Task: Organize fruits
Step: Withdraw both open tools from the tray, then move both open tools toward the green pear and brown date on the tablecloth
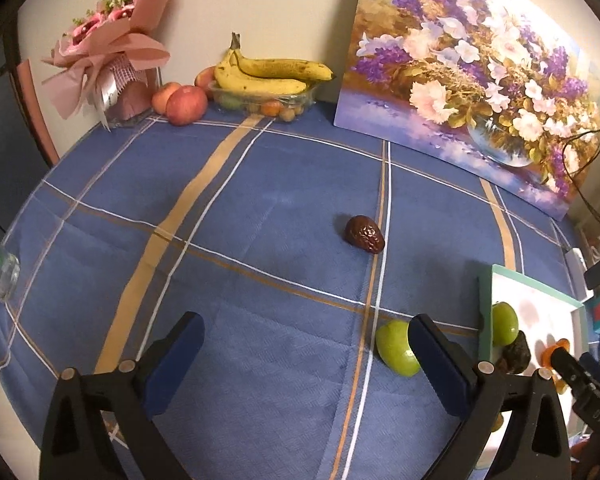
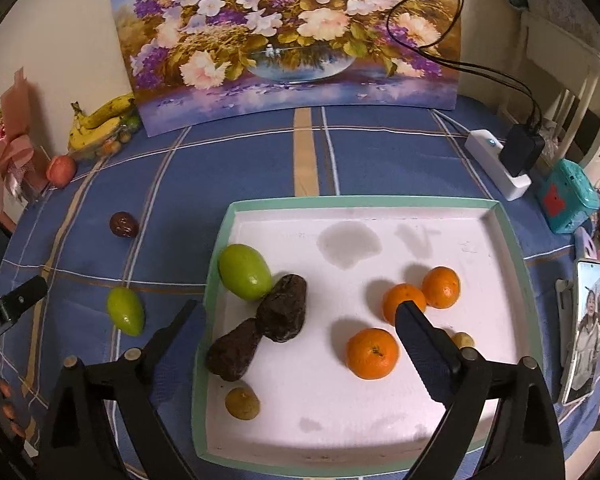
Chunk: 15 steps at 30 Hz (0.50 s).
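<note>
Beside left claw [image 1: 306, 354], green fruit [image 1: 396, 347]

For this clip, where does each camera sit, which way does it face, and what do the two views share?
Left wrist: on the left gripper, angled down across the blue tablecloth toward the banana bowl; its open fingers show, and the right gripper's tip at the right edge.
Right wrist: on the right gripper, angled down over the white tray of fruit; its open fingers show, and the left gripper's tip at the left edge.
Shared: flower painting, loose green fruit, dark date, tray, bananas.
</note>
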Available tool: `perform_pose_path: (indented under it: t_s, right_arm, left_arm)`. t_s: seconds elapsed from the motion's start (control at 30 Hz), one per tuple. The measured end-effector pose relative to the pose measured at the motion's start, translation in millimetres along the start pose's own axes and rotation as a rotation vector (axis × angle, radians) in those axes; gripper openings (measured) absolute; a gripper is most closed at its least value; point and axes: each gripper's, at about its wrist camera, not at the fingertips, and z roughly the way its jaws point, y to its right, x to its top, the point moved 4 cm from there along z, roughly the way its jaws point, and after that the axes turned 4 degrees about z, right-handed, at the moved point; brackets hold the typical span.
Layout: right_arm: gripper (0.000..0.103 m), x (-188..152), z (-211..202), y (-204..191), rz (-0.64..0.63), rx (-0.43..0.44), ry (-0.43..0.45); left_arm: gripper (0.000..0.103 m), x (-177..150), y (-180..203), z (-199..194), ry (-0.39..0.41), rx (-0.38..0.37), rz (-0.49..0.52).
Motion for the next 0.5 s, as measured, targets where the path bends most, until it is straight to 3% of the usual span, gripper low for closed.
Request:
perform_pose_path:
  t_s: [0.23,0.5]
  right_arm:
    - [0.095,-0.9,1.1,0.1,0.030,-0.004,0.005]
    - [0.096,-1.5,6.7,4.5,0.079,-0.023,-0.021]
  left_arm:
    - [0.103,-3.2,-0.3,0.0,-0.031,0.040,-0.003]
    - [0.103,0.6,-0.9,-3.4,-0.022,0.036,0.007]
